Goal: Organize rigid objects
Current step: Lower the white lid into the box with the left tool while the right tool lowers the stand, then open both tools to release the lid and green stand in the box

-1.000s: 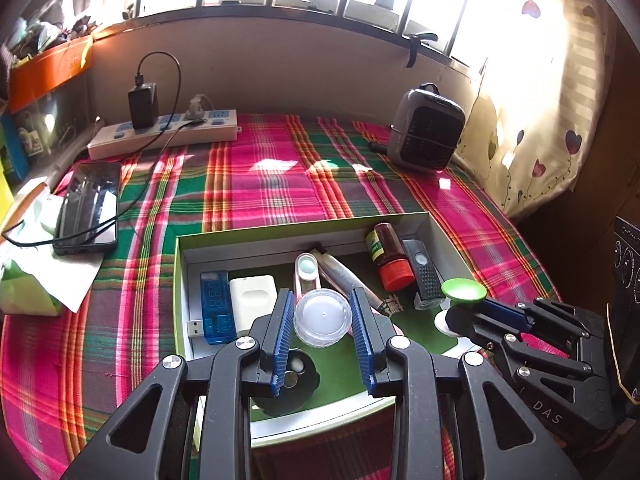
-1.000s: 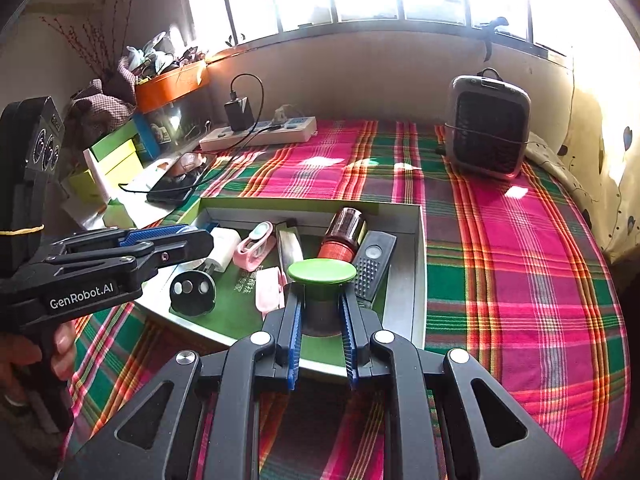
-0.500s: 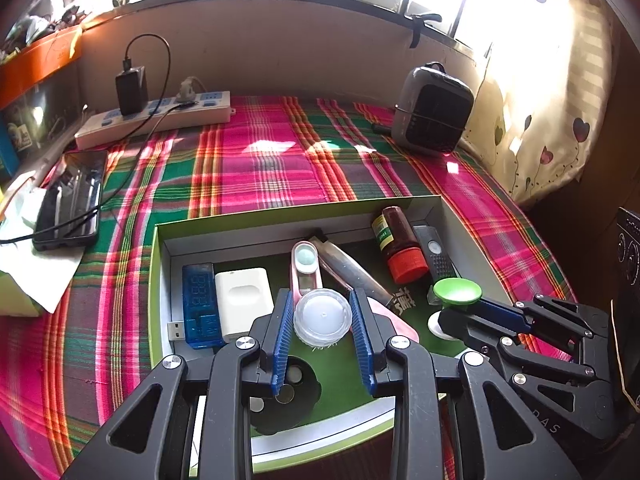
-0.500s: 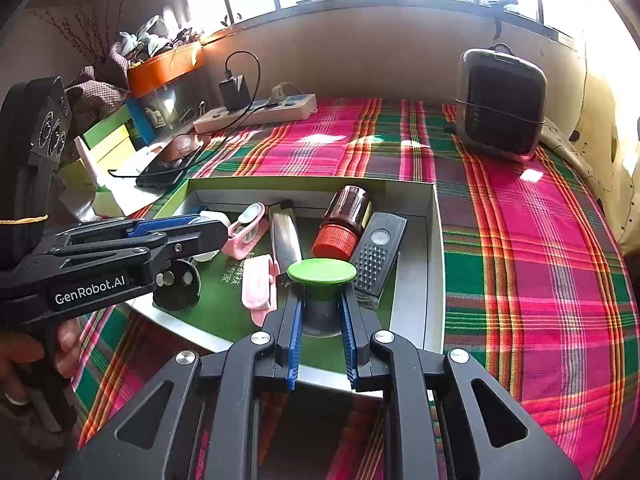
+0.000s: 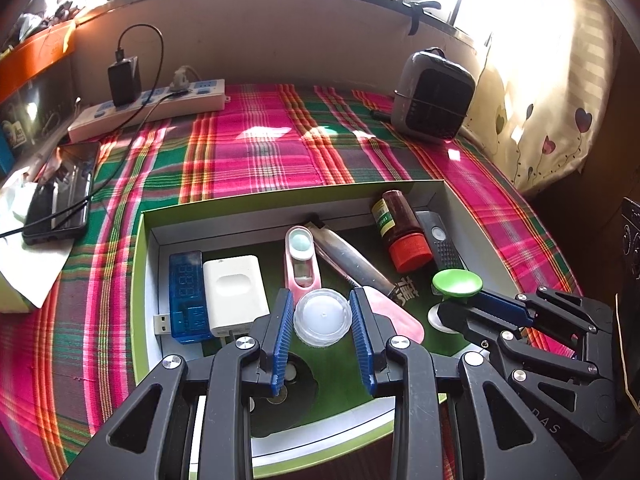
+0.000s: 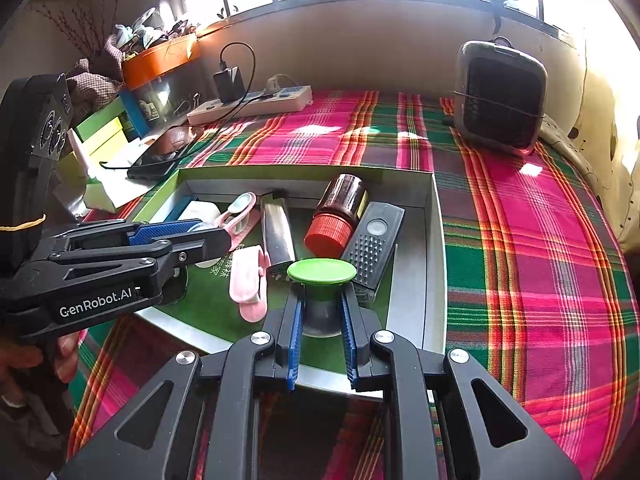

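Left claw clenched on a clear round lid, held above the green-floored box; right claw clenched on the dark stem of a green-capped stopper, also over the box, near its front right corner. Left wrist view shows the lid from the top and the right claw from the side with the green cap sitting on its fingertips; right wrist view shows the left claw from the side, lid barely visible there, plus a hand on its handle at lower left. Only the left view shows the blue USB tester and the full white charger block, side by side at the box's left end, and a black round disc under the left claw. Only the right view shows the orange bin and the green and yellow boxes at the counter's left edge. Box count, both views together: one USB tester, one white charger, two pink items (a clip-like one, a flat one), one silver tube, one brown bottle with red cap, one black remote, one black disc. Outside the box on the plaid cloth: one power strip with one black adapter plugged in, one phone, one grey heater. Two claws total, both gripping.
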